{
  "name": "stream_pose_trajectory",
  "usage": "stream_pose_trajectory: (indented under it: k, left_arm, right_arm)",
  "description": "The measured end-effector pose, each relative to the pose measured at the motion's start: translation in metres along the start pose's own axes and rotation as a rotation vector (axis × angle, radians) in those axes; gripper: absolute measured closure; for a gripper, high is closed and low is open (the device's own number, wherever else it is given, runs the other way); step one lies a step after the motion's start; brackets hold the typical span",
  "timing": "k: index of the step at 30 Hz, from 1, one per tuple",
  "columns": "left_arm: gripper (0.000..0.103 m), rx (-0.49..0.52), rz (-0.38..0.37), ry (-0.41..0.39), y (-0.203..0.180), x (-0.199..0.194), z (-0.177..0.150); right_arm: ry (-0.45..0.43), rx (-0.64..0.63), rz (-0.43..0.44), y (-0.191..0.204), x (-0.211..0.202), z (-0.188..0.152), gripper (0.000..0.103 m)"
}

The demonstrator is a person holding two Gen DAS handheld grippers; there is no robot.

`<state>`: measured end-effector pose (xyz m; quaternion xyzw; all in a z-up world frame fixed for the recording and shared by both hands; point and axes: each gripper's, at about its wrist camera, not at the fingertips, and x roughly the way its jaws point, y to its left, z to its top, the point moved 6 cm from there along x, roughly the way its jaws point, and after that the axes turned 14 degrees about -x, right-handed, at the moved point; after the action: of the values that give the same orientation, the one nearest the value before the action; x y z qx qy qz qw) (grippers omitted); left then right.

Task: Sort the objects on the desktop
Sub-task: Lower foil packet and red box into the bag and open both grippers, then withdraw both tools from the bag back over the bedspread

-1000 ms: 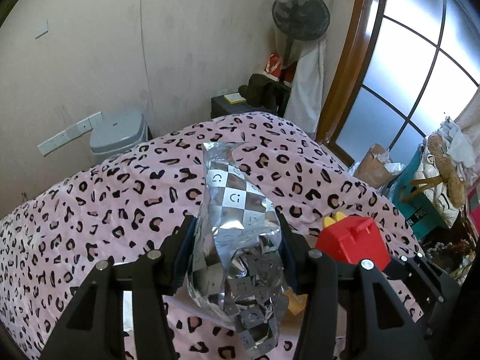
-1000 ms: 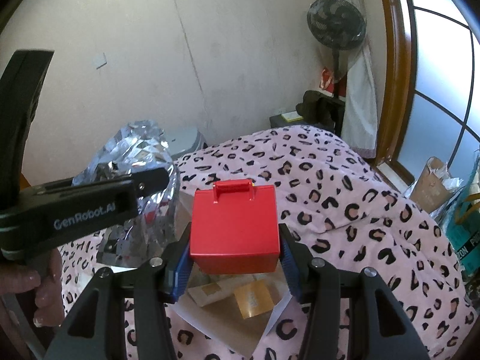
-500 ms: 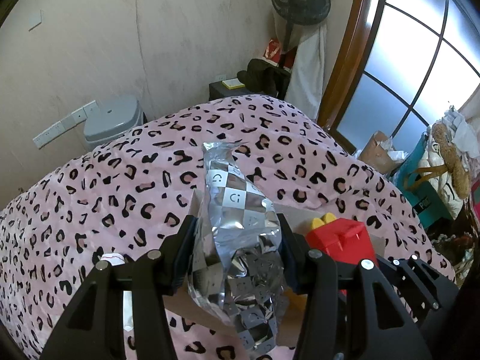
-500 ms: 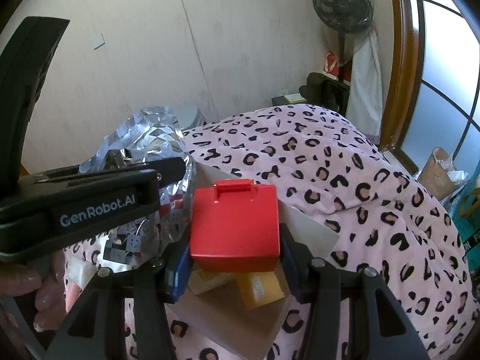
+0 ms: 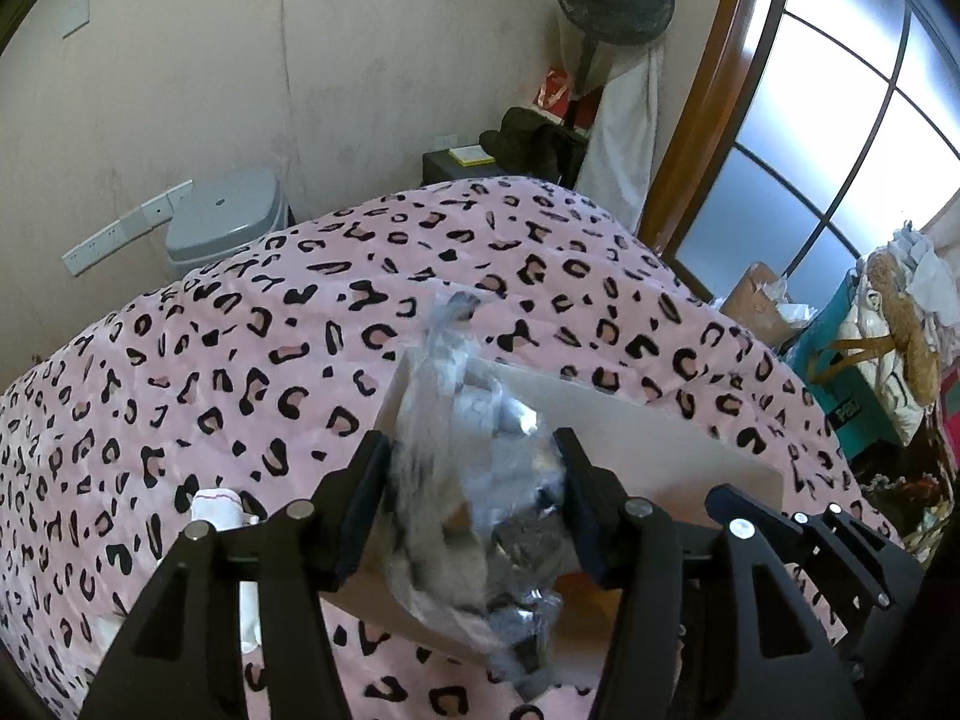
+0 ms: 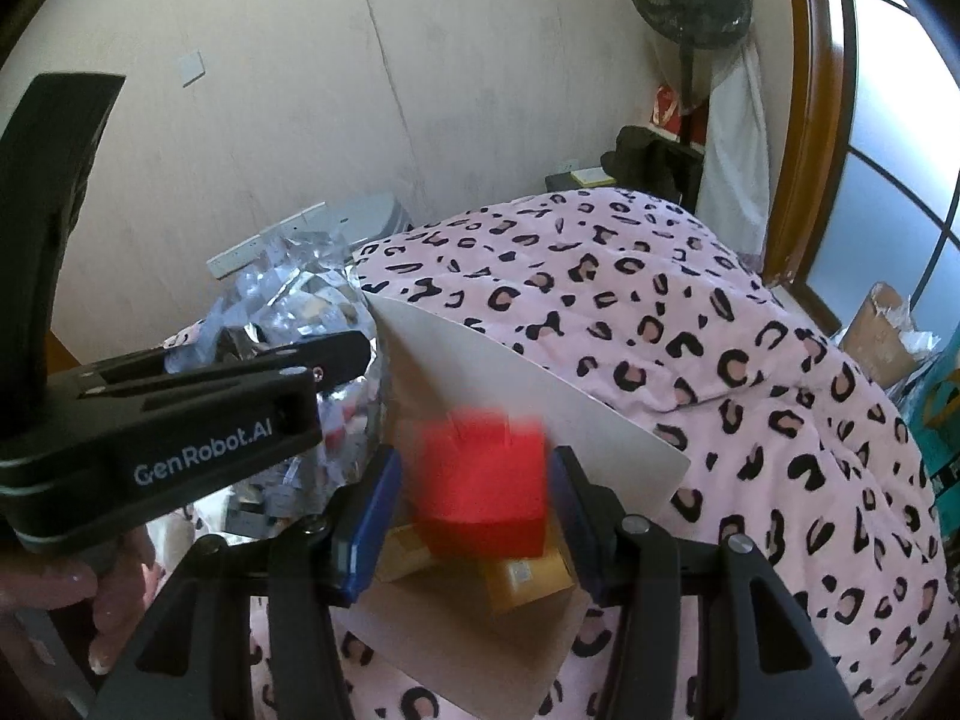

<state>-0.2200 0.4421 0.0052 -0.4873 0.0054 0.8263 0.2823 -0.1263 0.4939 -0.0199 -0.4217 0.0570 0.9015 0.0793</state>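
We see our left tongs set to either side of a crinkled silver foil bag, blurred; whether they grip it or have just let go we cannot tell. The bag hangs over a shallow white cardboard box lying on the pink leopard-print bed, so we judge the box to be the sorting place. Our right tongs flank a small red plastic box, also blurred, with a slight gap on each side, so we cannot say it is clamped. It sits low over the same cardboard box, above yellowish packets. Only the right view shows those packets, the red box and a hand holding the left tool; only the left view shows a white roll beside the cardboard.
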Motion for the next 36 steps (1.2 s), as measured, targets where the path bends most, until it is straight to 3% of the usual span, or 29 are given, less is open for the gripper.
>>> stream_pose_trajectory:
  k: [3,5,8,11,14,18,23,26,36]
  left_arm:
    - [0.025,0.002,0.003,-0.042,-0.001,-0.013,0.006]
    - [0.021,-0.002,-0.002,-0.076,-0.002,-0.027,0.011]
    - [0.017,-0.015,-0.005,-0.141,0.004,-0.056,0.017]
    - [0.009,-0.036,0.003,-0.226,0.017,-0.091,0.016]
    - [0.003,-0.054,0.034,-0.282,0.040,-0.121,0.003]
    - [0.001,-0.103,0.075,-0.305,0.076,-0.146,-0.021]
    - [0.001,-0.191,0.127,-0.299,0.129,-0.164,-0.058]
    - [0.001,-0.257,0.164,-0.287,0.162,-0.173,-0.082]
    - [0.001,-0.400,0.308,-0.251,0.253,-0.202,-0.156]
  right_arm:
    - [-0.013,0.012,0.012,0.000,-0.008,0.003,0.043]
    - [-0.041,0.017,0.006,0.000,-0.017,0.007,0.041]
    - [-0.123,0.018,-0.048,-0.001,-0.037,0.015,0.023]
    - [-0.242,-0.013,-0.086,0.006,-0.064,0.023,0.021]
    - [-0.296,-0.108,-0.084,0.025,-0.079,0.026,0.018]
    - [-0.260,-0.175,-0.073,0.053,-0.079,0.019,0.018]
    - [-0.164,-0.130,0.020,0.080,-0.061,0.001,0.018]
    - [-0.161,-0.112,0.088,0.098,-0.057,-0.009,0.018]
    - [-0.109,-0.154,0.136,0.156,-0.050,-0.028,0.018]
